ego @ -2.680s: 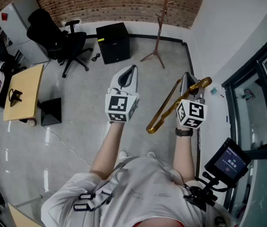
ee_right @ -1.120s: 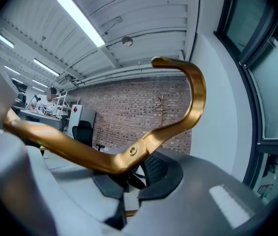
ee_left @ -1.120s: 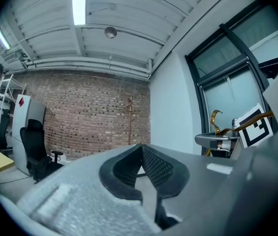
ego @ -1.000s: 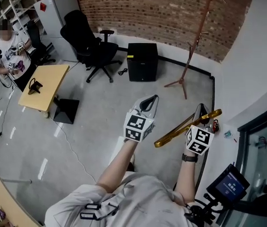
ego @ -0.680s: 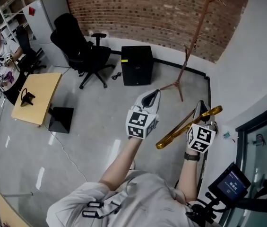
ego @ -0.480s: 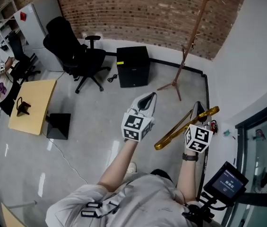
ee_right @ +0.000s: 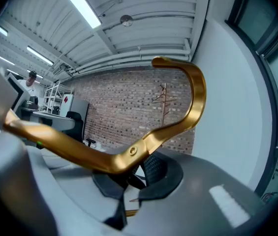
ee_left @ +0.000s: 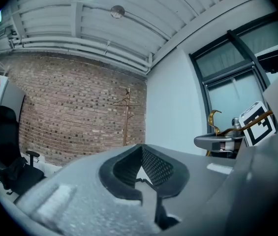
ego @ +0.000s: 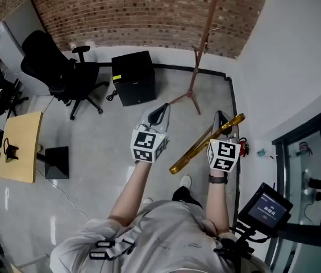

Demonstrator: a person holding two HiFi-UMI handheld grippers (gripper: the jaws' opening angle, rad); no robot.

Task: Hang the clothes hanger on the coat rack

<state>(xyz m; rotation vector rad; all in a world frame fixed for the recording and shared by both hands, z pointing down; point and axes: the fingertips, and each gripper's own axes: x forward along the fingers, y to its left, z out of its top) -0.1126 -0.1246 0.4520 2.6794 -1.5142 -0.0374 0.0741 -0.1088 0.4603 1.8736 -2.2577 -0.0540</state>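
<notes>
Floor (ego: pixel 92 152): pale grey, fills the middle of the head view.
Brick wall (ego: pixel 132 10): runs across the top of the frame; a white wall (ego: pixel 285 56) meets it at upper right.
Person (ego: pixel 166 238): bottom centre, both forearms reaching up the frame.
Chair (ego: pixel 58 67): black, upper left, in front of the brick.
Rack (ego: pixel 197 67): thin brown pole on splayed feet, upper centre, in the corner where the two walls meet.
Box (ego: pixel 133 77): black, just left of the rack's feet.
Desk (ego: pixel 21 147): light wood, left edge.
Hanger (ego: pixel 197 149): gold, slanting from lower left to upper right in mid-frame; its hook end is at the right gripper, its long arm reaches down-left into the gap between the two grippers. It is well apart from the rack, which stands further up the frame.
Right gripper (ego: pixel 221 117): right of centre, jaws pinching the hanger just below its hook.
Left gripper (ego: pixel 160 110): left of the hanger and clear of it, jaws pressed together with nothing between them.
</notes>
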